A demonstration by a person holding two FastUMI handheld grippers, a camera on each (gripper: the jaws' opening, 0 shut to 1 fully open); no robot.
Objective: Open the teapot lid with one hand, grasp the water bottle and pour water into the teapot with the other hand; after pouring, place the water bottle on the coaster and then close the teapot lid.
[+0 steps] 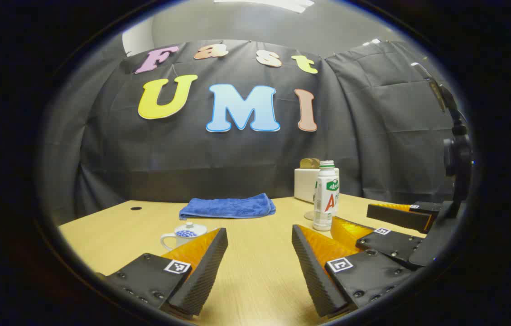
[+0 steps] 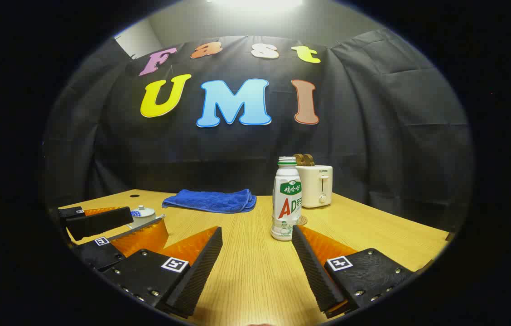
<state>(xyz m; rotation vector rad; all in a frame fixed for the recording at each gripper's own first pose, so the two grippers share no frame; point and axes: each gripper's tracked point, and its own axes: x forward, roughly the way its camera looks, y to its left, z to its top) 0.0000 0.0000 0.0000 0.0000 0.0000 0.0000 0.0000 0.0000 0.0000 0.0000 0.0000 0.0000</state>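
Teapot [image 1: 184,234] sits on the table [image 1: 255,267], white with blue pattern, lid on, toward the left side, partly hidden behind the left gripper's left finger in the left gripper view. In the right gripper view the teapot [image 2: 141,213] peeks out between the other gripper's fingers, near the table's left edge. Water bottle [image 2: 286,198] stands upright, right of centre, white with green cap and green label, just ahead of the right gripper's right fingertip; cannot tell if they touch. Same water bottle [image 1: 326,195] in the left gripper view stands behind the right gripper's fingers. Coaster [image 2: 301,220] lies flat just behind the bottle's base, mostly hidden. Blue towel [image 2: 210,200] folded, near the table's back edge, centre-left. Cream toaster [image 2: 315,185] with toast in it stands at the back right, behind the bottle.

Left gripper [image 1: 259,241] low over the table's near edge, level, pointing at the back wall, fingers spread wide, nothing between them. Right gripper [image 2: 257,240] same pose, low and level over the near edge, fingers wide apart, empty. Both sit side by side, close together; the right gripper shows at the right in the left gripper view, also spread.
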